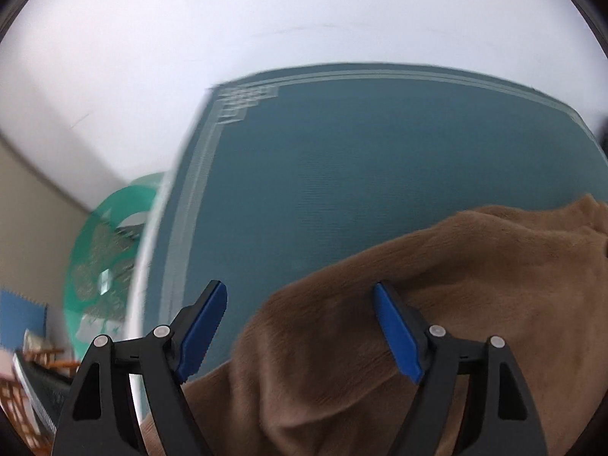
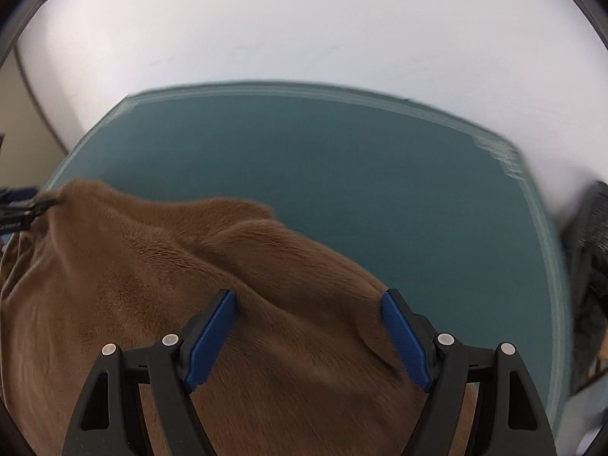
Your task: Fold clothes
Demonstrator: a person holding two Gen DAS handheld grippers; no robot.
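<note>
A brown fleecy garment (image 1: 437, 304) lies bunched on a teal mat (image 1: 380, 159). In the left wrist view my left gripper (image 1: 300, 334) is open, its blue pads spread over the garment's left edge. In the right wrist view the garment (image 2: 152, 266) fills the lower left of the mat (image 2: 380, 190), and my right gripper (image 2: 307, 338) is open with a raised fold between its pads. At the far left edge of that view the dark tip of the left gripper (image 2: 26, 209) sits by the garment's corner.
A white wall (image 1: 304, 19) rises behind the mat. A green patterned round object (image 1: 106, 258) stands left of the mat, with blue foam tiles (image 1: 19, 315) beyond. A dark object (image 2: 592, 266) lies past the mat's right edge.
</note>
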